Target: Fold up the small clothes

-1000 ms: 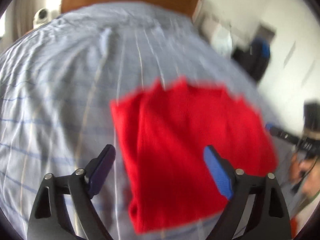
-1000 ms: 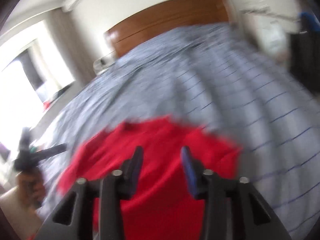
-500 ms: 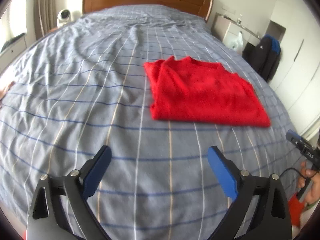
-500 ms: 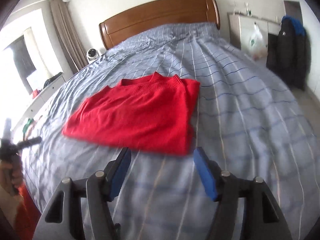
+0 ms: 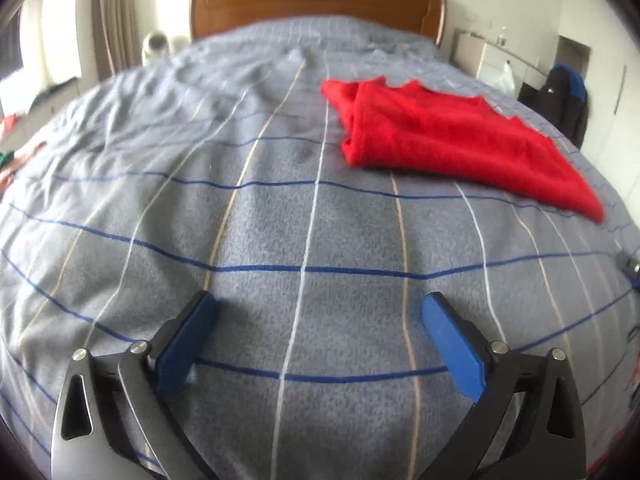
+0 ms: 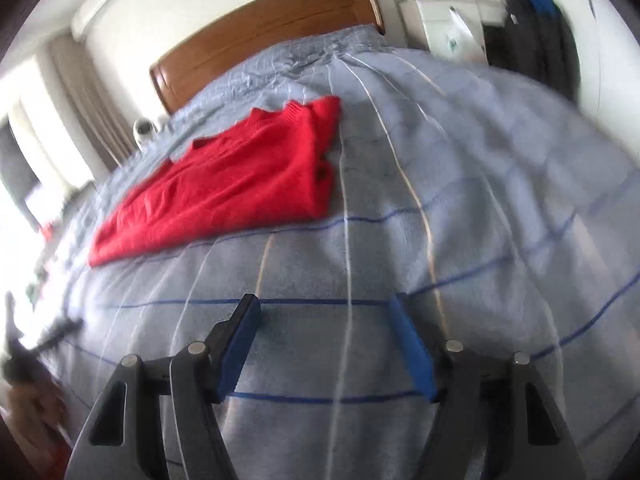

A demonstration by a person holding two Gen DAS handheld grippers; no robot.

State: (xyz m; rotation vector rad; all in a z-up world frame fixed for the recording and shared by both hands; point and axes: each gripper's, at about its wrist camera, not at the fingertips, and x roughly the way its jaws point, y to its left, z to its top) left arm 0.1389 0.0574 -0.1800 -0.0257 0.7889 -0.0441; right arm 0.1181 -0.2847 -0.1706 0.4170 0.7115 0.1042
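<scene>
**Red sweater lies clear of both sets of fingers, on the bed towards the headboard**

The red sweater lies flat on the blue checked bed cover, already doubled over on itself, with a thick folded edge and the collar end nearest the wooden headboard. Its long axis runs from the headboard end out towards the foot and side of the bed.

The left gripper hangs over bare cover, its fingers spread wide and opening further, with nothing between them. From here the sweater lies ahead and to the right, well apart from the tips. The right gripper is also over bare cover, its fingers parted, opening and empty; from it the sweater lies ahead and to the left. So the garment sits between the two hands' lines of reach, and neither looks clearly nearer.

Nothing lies on the cover between either gripper and the sweater. Judging by the neat folded shape, the fold may be finished or may lack one last halving; any further grasp would have to reach forward to the near hem.

Beside the headboard stand a white cabinet and a dark bag, both off the bed and out of the way.
</scene>
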